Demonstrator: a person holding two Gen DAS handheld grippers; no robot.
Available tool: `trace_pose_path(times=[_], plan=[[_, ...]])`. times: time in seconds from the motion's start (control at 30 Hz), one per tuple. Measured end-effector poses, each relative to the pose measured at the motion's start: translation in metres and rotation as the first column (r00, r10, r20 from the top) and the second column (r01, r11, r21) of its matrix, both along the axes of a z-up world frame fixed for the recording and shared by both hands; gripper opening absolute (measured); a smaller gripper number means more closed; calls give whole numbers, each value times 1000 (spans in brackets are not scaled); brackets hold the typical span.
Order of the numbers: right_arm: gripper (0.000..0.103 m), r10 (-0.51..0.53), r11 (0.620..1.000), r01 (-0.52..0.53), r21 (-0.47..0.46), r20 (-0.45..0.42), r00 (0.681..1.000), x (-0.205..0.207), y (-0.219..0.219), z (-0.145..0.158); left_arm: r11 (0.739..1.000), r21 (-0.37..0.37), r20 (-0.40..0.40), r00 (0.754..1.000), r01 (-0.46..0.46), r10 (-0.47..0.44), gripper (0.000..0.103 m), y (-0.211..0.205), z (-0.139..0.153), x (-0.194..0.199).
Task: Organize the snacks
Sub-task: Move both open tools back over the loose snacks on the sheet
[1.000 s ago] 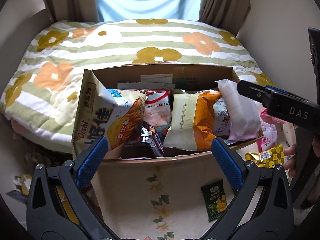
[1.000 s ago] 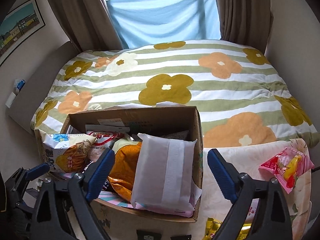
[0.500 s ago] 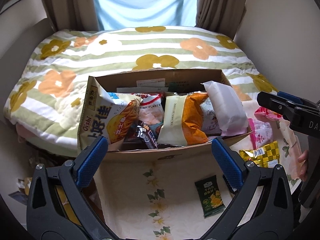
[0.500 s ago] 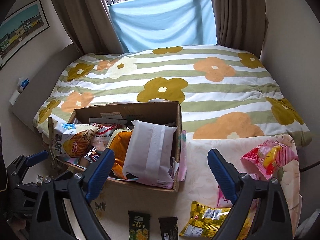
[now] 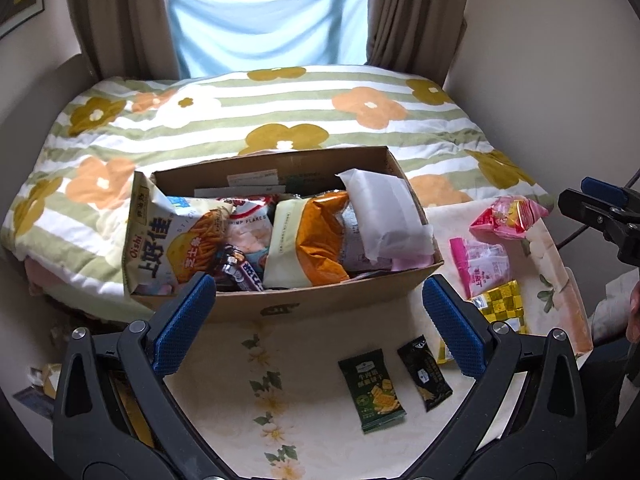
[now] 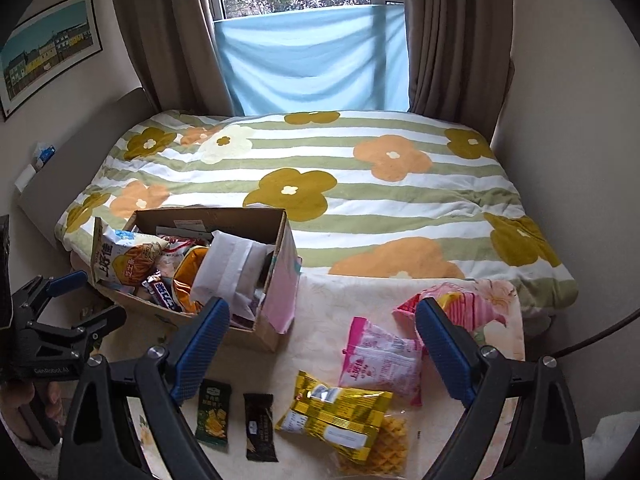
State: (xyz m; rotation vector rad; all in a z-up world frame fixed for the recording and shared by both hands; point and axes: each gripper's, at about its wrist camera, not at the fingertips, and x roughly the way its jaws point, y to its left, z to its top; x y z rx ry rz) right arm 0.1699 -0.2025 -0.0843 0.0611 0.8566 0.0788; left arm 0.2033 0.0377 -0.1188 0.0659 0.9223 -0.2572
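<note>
A cardboard box [image 5: 340,304] stuffed with snack bags stands on the bed, among them an Oishi bag [image 5: 168,240] and a white packet [image 5: 384,216]. My left gripper [image 5: 316,296] hangs open and empty in front of the box. To its right my right gripper [image 6: 322,312] is open and empty above loose snacks on a cream cloth [image 6: 332,320]. These are a green packet [image 6: 214,416], a black packet [image 6: 260,426], a yellow checkered bag [image 6: 340,412], a pale pink packet [image 6: 380,360] and a pink-red bag [image 6: 460,304].
The box and cloth lie on a bed with a flowered, green-striped quilt [image 6: 360,200]. Curtains [image 6: 452,40] and a window stand behind it, walls close on both sides. A hand [image 5: 634,312] shows at the right edge of the left wrist view.
Both grippers have drawn back and up from the box. The box looks smaller, and the loose snacks on the cloth have come into view. Both stay open.
</note>
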Motion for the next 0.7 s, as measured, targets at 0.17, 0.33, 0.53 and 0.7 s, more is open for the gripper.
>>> trace_pose_path(times=[0.17, 0.33, 0.53, 0.7], plan=[[93, 94, 995, -95, -8, -13, 995, -15, -13, -11, 999, -6, -35, 999, -37, 37, 103, -15, -11, -22], [93, 236, 972, -236, -12, -35, 971, -23, -21, -32, 997, -46, -96, 994, -57, 52, 103, -35, -34, -48], [93, 450, 891, -453, -36, -71, 890, -27, -19, -64, 993, -84, -176, 982, -78, 62, 103, -67, -76, -78], [93, 580, 809, -587, -41, -109, 807, -21, -16, -98, 993, -87, -191, 980, -79, 61, 103, -91, -107, -94]])
